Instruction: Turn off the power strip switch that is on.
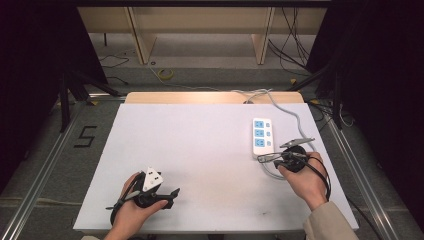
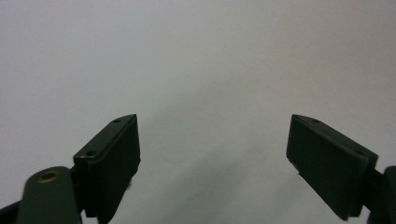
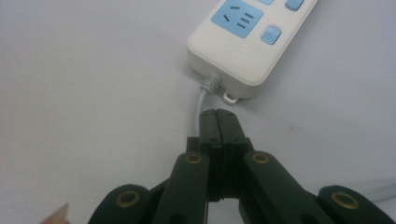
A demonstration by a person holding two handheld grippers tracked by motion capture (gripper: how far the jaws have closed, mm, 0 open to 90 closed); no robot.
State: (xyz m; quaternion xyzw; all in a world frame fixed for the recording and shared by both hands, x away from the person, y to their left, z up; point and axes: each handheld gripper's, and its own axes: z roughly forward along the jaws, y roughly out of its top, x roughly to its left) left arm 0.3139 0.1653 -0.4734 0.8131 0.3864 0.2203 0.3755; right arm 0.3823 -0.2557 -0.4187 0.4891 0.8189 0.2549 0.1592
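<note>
On the white surface (image 1: pixel 200 150), the right gripper (image 3: pixel 218 116), pressed together, points at the power strip (image 1: pixel 262 135) near the right edge, likely poised for its cable, while the left gripper (image 2: pixel 212 154) waits spread near the front edge.

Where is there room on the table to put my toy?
The table is bare across its middle and left, between the left gripper and the power strip. It is crowded at the right, where the right gripper sits by the strip's cord.
</note>
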